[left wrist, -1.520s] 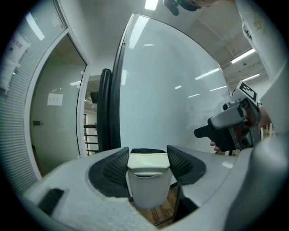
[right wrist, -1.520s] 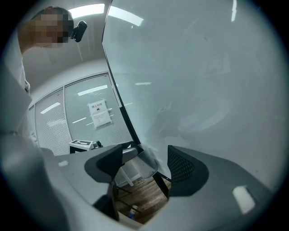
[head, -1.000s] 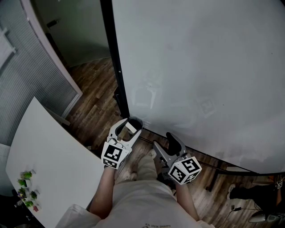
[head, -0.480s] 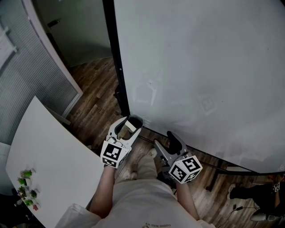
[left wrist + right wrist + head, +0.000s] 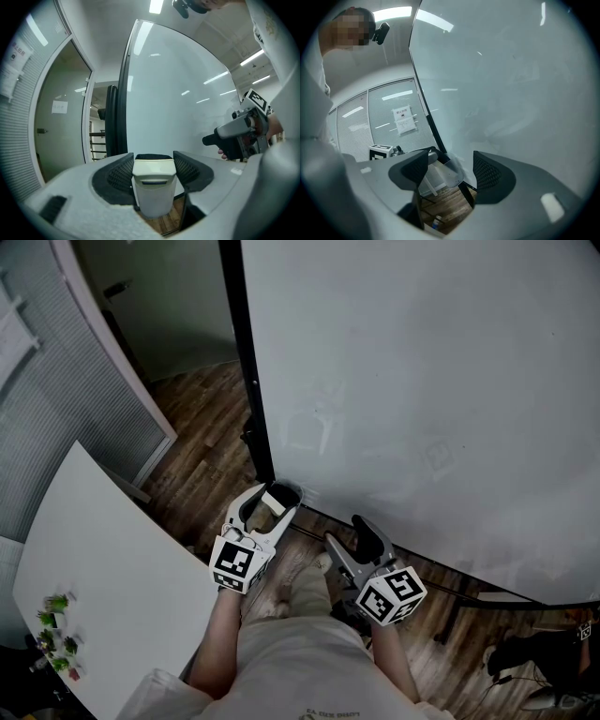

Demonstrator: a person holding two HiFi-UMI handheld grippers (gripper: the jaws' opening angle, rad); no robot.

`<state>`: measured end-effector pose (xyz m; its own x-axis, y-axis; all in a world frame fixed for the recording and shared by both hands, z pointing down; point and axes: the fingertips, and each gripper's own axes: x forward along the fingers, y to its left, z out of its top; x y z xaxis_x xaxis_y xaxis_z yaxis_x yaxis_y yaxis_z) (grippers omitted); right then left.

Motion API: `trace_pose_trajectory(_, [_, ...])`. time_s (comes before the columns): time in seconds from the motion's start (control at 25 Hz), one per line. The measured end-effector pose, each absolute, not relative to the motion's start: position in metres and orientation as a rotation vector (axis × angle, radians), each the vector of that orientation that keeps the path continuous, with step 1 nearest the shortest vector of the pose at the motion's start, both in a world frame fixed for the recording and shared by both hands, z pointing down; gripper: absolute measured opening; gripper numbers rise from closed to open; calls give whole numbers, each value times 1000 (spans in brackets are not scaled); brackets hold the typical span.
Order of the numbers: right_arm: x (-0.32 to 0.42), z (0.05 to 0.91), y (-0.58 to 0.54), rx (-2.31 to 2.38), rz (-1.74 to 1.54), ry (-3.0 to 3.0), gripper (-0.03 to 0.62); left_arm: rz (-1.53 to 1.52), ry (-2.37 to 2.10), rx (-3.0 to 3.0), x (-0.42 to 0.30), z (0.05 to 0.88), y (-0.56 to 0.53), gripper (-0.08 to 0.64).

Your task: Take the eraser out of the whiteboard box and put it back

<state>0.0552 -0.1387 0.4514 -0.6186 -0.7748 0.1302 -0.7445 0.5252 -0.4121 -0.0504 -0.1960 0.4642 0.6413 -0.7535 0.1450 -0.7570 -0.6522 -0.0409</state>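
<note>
Eraser seemingly out, return pending
Left gripper (image 5: 269,505) jaws clamp the eraser (image 5: 153,187) near the whiteboard box (image 5: 449,177); right gripper (image 5: 345,532) jaws gape empty.

Cream eraser (image 5: 153,187) — white whiteboard (image 5: 422,381)

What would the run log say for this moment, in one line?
left gripper: shut on cream plastic block eraser | right gripper: open, empty | near: lower corner of white whiteboard
</note>
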Motion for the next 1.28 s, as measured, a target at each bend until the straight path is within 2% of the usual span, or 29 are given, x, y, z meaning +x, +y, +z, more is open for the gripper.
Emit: trace_pose_trajectory(1.28, [58, 450, -130, -1326, -652, 2686, 293, 172, -1350, 2834, -59, 447, -186, 264])
